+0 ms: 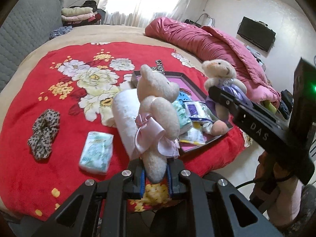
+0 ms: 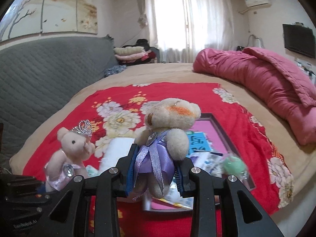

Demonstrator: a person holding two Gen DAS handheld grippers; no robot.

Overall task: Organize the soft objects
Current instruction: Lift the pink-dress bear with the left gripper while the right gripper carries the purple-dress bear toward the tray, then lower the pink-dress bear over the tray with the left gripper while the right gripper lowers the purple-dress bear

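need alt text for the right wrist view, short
The right gripper clamps a cream teddy bear in a purple satin dress above a pink tray on a red floral blanket. To its left, the left gripper holds a pink teddy bear with a silver crown.

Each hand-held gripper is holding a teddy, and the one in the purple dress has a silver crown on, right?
Not quite. The silver crown is on the pink-dress teddy in the left hand-held gripper. The purple-dress teddy, in the right hand-held gripper, is bare-headed, as the right wrist view shows.
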